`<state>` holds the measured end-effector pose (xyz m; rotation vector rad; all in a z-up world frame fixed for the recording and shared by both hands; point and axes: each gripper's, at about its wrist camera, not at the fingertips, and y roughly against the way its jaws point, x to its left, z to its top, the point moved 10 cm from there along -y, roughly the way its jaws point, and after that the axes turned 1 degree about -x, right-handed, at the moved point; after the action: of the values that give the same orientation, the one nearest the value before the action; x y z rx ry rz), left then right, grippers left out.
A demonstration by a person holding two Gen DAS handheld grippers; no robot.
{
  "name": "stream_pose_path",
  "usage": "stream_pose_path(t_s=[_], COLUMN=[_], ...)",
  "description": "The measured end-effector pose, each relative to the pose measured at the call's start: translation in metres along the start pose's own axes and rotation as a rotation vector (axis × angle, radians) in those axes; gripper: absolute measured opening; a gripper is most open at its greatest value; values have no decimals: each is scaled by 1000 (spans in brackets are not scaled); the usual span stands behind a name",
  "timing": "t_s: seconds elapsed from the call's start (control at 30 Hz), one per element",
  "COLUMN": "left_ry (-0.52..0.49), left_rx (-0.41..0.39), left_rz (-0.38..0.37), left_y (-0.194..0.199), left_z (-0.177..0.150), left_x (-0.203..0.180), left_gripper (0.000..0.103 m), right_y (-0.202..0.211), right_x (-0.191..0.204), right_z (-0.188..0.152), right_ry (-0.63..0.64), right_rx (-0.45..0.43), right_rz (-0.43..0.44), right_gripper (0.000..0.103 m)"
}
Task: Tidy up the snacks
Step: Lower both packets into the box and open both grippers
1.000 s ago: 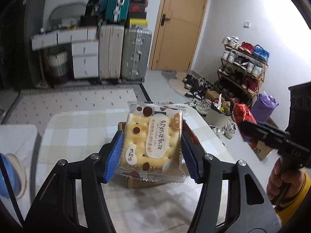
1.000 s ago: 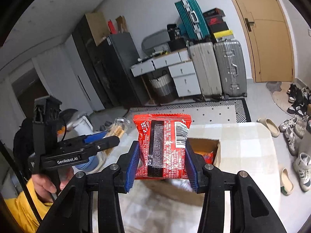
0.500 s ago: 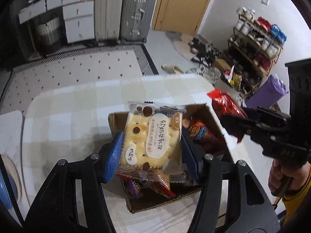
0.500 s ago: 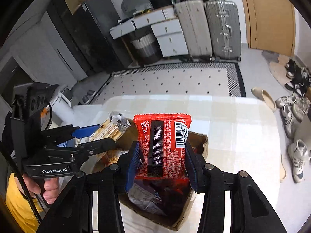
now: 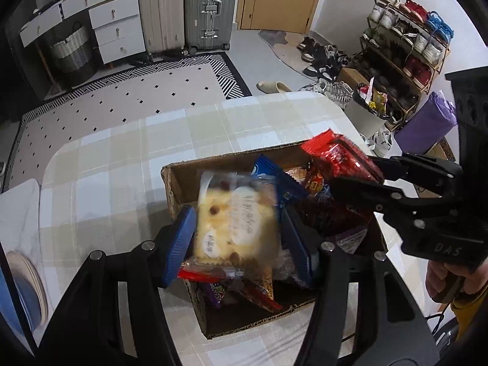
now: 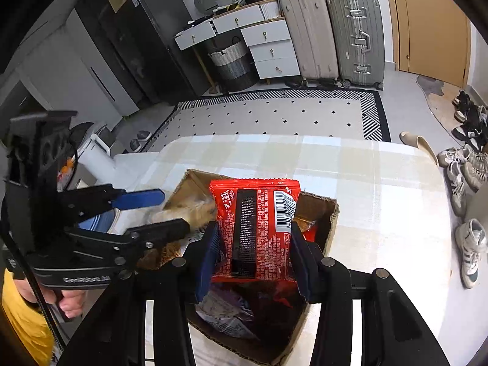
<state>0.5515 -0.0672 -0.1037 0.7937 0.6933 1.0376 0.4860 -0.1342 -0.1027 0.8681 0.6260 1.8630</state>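
Over the open brown cardboard box (image 5: 177, 183) of snacks on the checked table (image 5: 122, 152): left gripper (image 5: 238, 238) clamped on a clear-wrapped yellow cracker packet (image 5: 235, 222), right gripper (image 6: 253, 244) clamped on a red foil packet (image 6: 259, 225).

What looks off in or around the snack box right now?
Nothing spilled or damaged. The cardboard box is a loose jumble of packets, none stacked flat. The left tool holds a cracker packet and the right tool a red packet, both over the box.
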Motion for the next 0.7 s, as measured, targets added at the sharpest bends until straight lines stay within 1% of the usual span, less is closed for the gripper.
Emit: stream_pose_path(t_s=[0.1, 0.23, 0.4, 0.53, 0.57, 0.6, 0.63, 0.7], left_ry=[-10, -11, 12, 22, 27, 31, 37, 40], left_rx=[0, -23, -48, -49, -50, -50, -54, -62], left_rz=[15, 17, 24, 28, 28, 26, 24, 23], left_y=[4, 22, 39, 47, 50, 52, 55, 60], left_z=[-2, -3, -4, -6, -8, -9, -9, -10], left_x=[-1, 0, 9, 14, 15, 16, 17, 17], left_gripper=[56, 56, 57, 58, 58, 60, 61, 62], right_y=[-1, 1, 3, 3, 3, 4, 5, 10], right_x=[-4, -1, 2, 5, 6, 6, 5, 4], right_z=[0, -2, -1, -1, -1, -1, 0, 2], right_ry=[-14, -13, -4, 4, 6, 8, 9, 7], right_rx=[-3, 1, -1, -1, -2, -3, -6, -22], right_rz=[0, 3, 1, -11, -11, -16, -25, -38], right_gripper=[45, 45, 45, 45, 46, 51, 59, 66])
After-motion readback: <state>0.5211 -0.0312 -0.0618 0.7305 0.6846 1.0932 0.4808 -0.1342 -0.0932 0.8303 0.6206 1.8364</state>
